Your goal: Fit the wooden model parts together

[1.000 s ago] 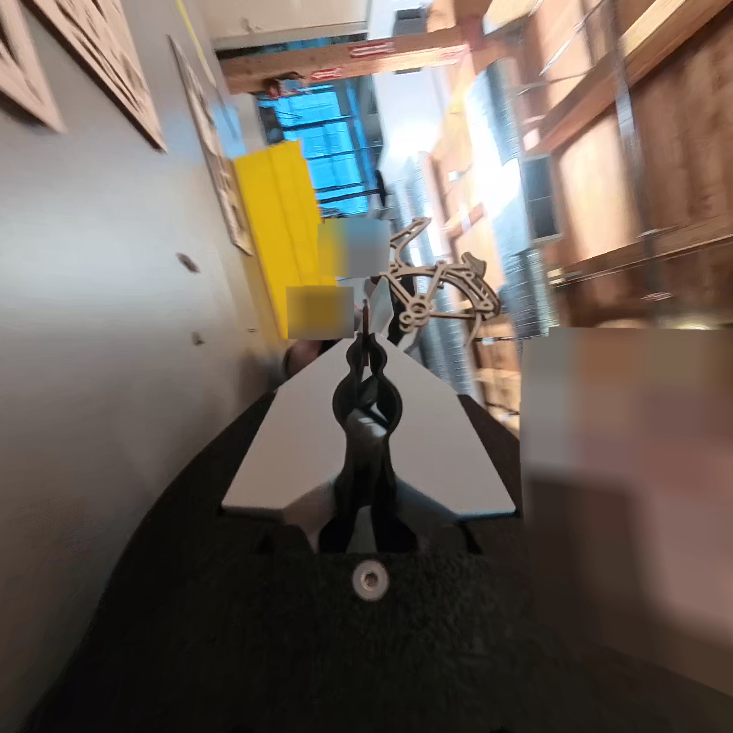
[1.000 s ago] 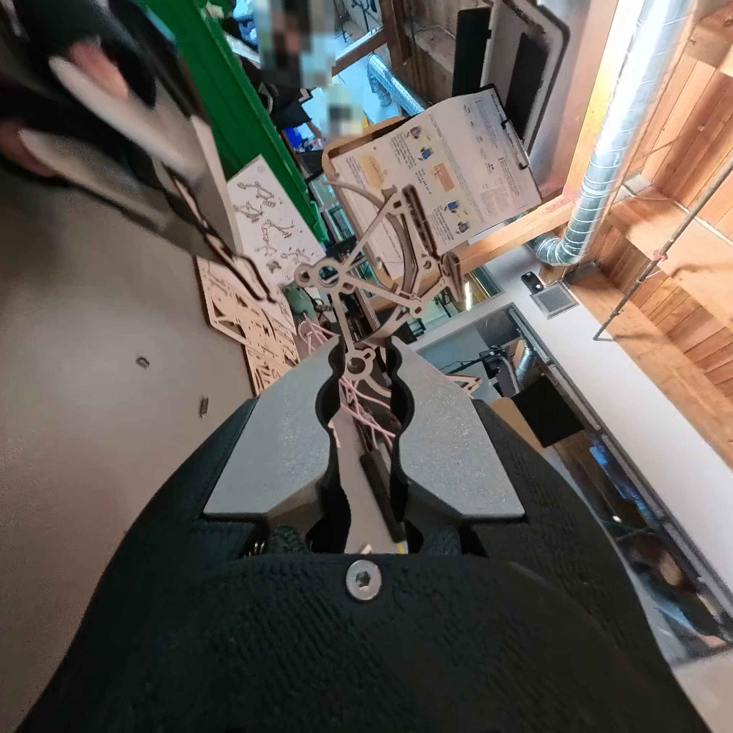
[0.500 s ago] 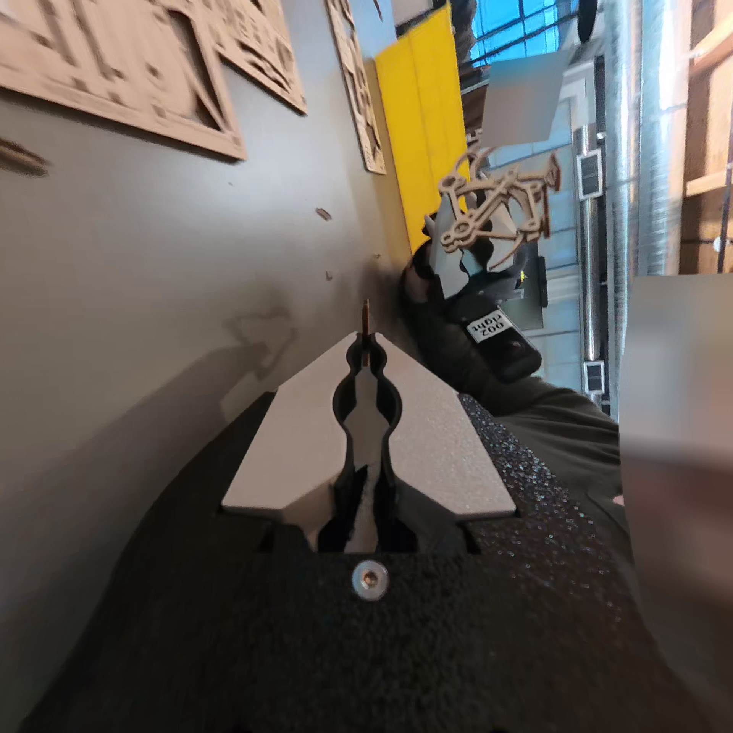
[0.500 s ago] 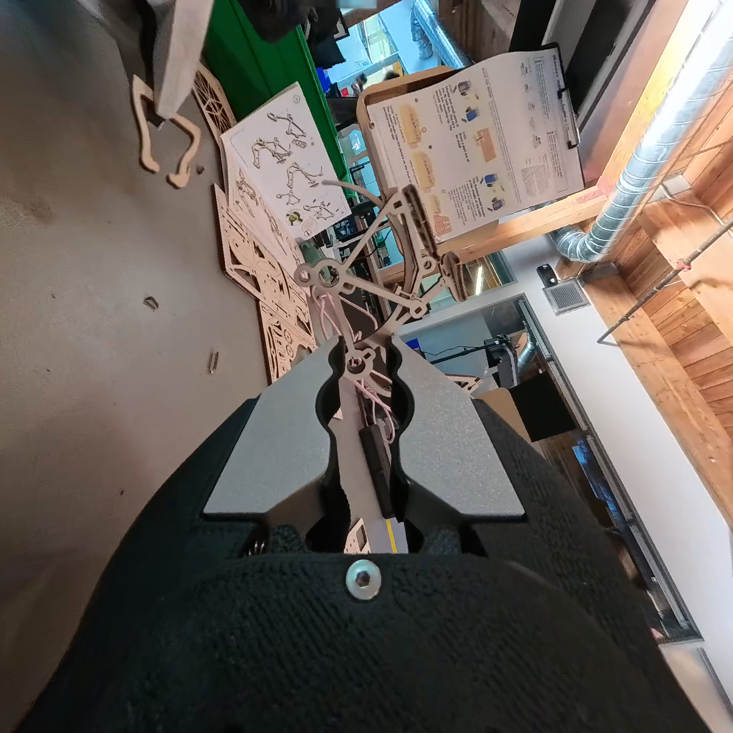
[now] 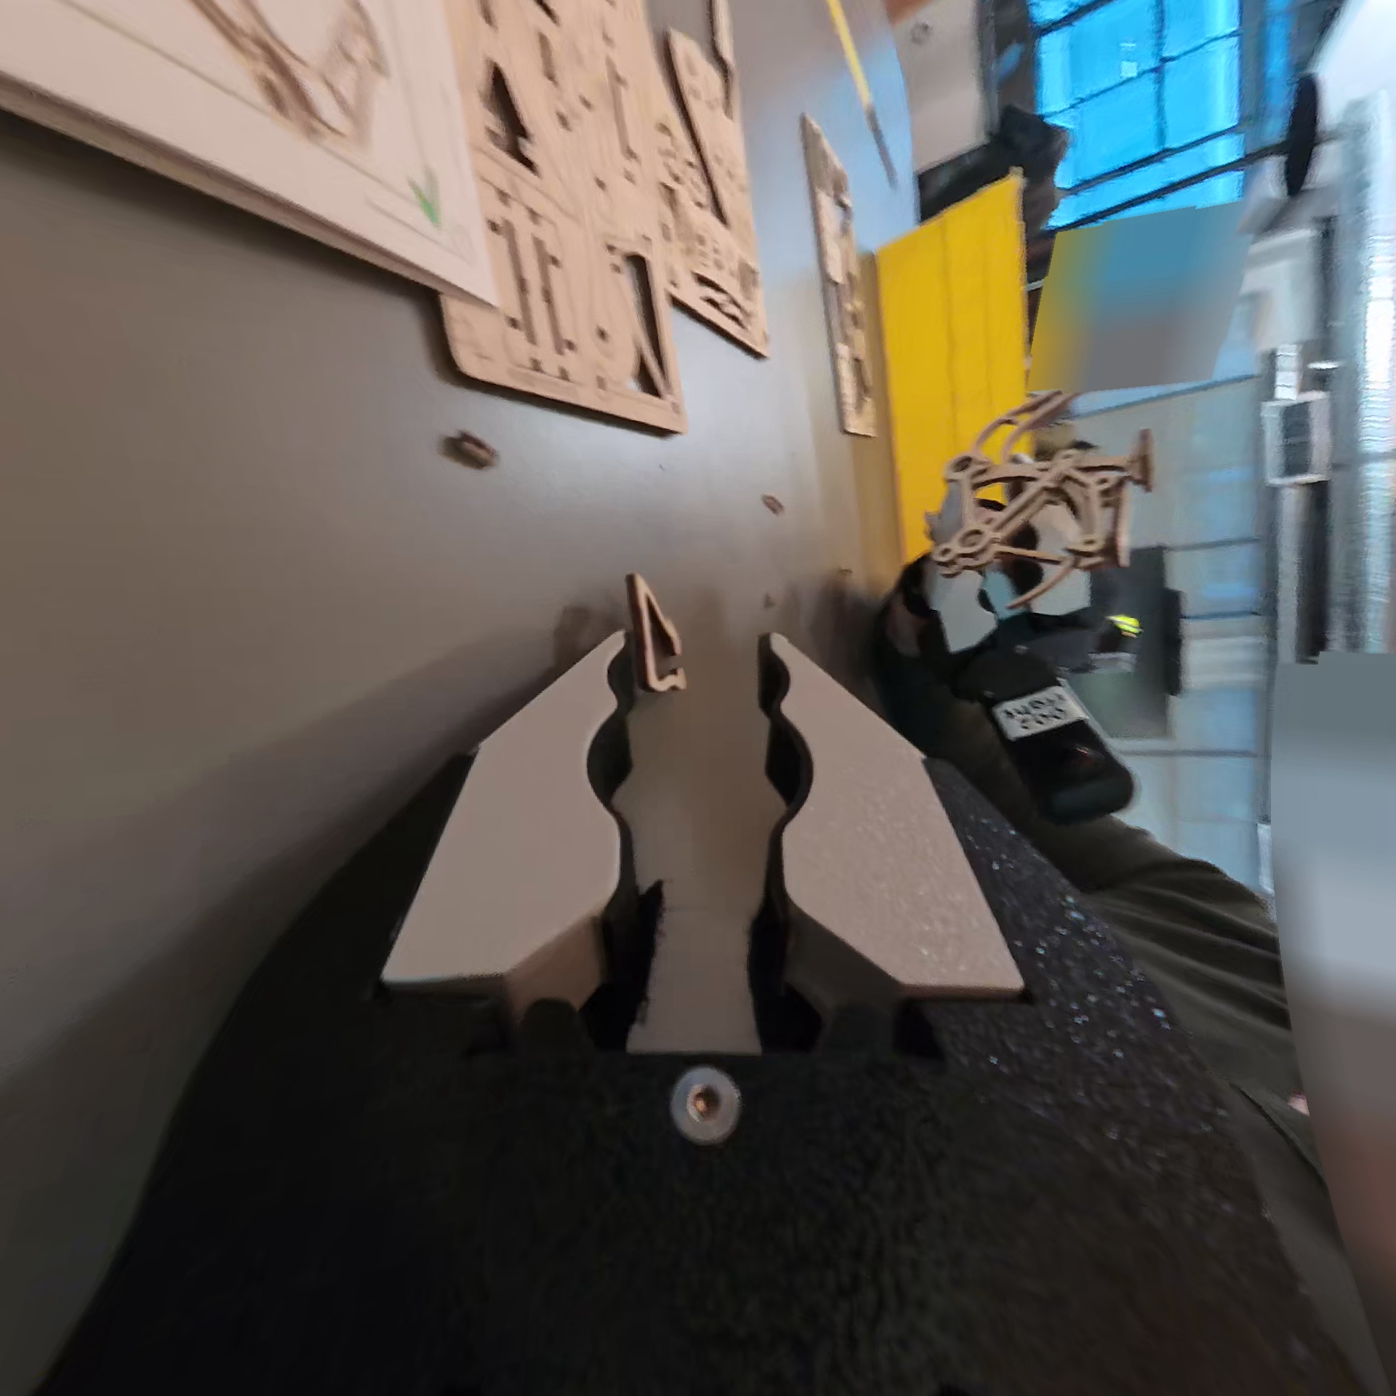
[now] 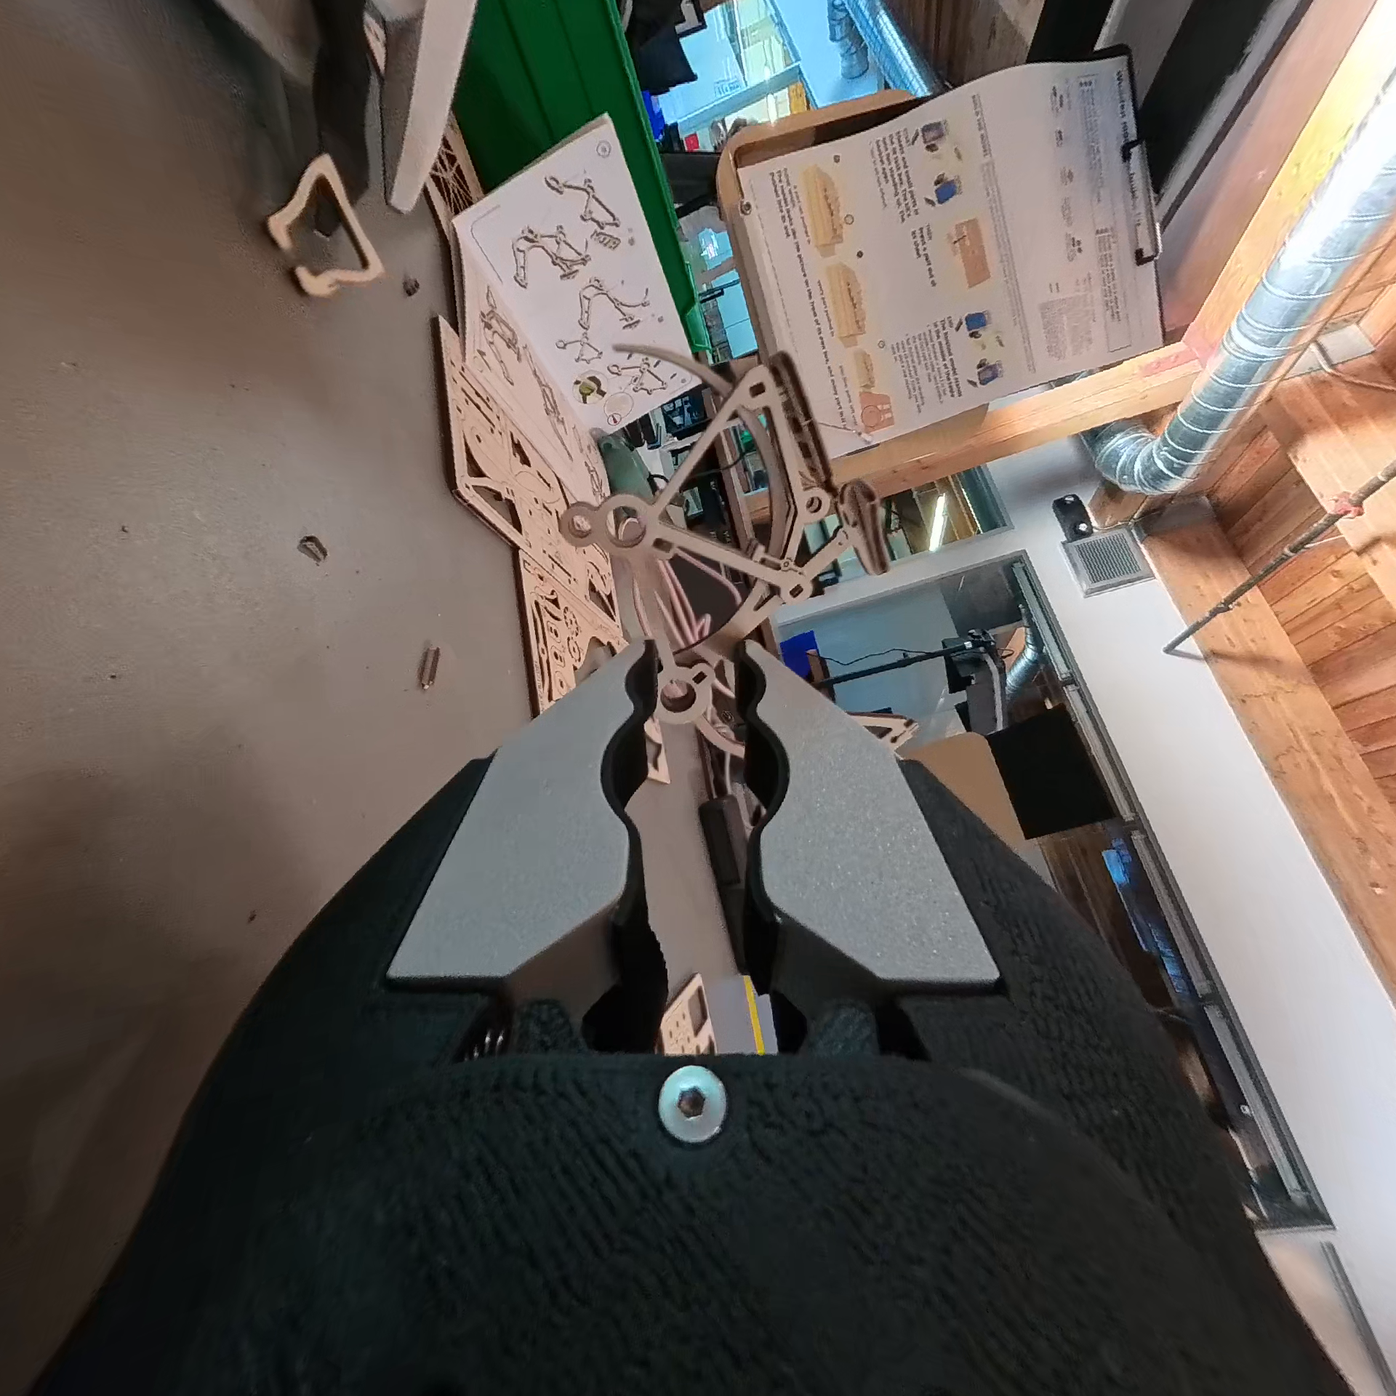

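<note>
My left gripper (image 5: 693, 642) is open, close above the grey table (image 5: 227, 566). A small, thin, open-loop wooden part (image 5: 653, 648) stands just off the tip of its left finger, free of the jaws. In the right wrist view the same part (image 6: 325, 234) lies on the table beside the left gripper's fingers (image 6: 423, 98). My right gripper (image 6: 691, 653) is shut on the wooden model (image 6: 725, 529), a lattice frame with a curved arc, held in the air. The model (image 5: 1042, 514) and the right gripper (image 5: 974, 604) also show in the left wrist view.
Laser-cut wooden part sheets (image 5: 574, 249) and a printed instruction sheet (image 6: 574, 264) lie on the table. A clipboard with a page (image 6: 944, 227) stands behind. A green bin (image 6: 559, 113) and a yellow bin (image 5: 952, 362) sit at the table's edge. Small wood scraps (image 6: 311, 548) lie loose.
My left gripper has opened and let go of the small wooden part, and has moved closer to the table. My right gripper still holds the model.
</note>
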A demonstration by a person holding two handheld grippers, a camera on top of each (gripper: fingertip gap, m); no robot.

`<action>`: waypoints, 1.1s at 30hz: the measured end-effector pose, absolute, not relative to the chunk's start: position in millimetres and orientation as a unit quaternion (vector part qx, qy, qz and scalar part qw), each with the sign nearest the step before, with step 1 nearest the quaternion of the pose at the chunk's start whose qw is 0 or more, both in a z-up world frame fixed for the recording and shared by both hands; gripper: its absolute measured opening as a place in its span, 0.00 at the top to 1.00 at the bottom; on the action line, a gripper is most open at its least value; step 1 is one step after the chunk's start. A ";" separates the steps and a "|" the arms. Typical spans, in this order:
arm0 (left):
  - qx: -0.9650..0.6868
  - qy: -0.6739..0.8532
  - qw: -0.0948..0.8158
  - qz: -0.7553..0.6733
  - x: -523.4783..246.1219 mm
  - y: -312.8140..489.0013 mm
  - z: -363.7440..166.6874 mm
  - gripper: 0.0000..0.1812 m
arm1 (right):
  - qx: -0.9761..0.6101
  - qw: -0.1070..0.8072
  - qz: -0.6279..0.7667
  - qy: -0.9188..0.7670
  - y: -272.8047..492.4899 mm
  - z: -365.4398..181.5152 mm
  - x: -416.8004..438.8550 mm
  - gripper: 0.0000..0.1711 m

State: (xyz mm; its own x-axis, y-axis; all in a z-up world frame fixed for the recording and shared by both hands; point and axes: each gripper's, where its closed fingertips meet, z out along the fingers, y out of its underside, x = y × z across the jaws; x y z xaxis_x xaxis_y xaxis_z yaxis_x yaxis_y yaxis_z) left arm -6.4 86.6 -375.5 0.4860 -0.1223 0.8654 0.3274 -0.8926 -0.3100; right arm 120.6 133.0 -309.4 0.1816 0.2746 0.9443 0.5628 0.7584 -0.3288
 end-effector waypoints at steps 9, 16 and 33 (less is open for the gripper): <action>-0.865 -0.057 0.288 -0.406 -26.4 90.5 -374.3 0.75 | -0.339 0.687 -0.105 -0.634 135.9 -312.0 120.3 0.89; -0.863 0.010 0.385 -0.327 -26.7 98.9 -350.3 0.71 | -0.339 0.690 -0.106 -0.631 135.8 -310.6 119.7 0.89; -0.756 0.213 0.481 -0.388 98.2 98.8 -302.9 0.75 | -0.336 0.681 -0.150 -0.633 139.9 -311.7 120.5 0.90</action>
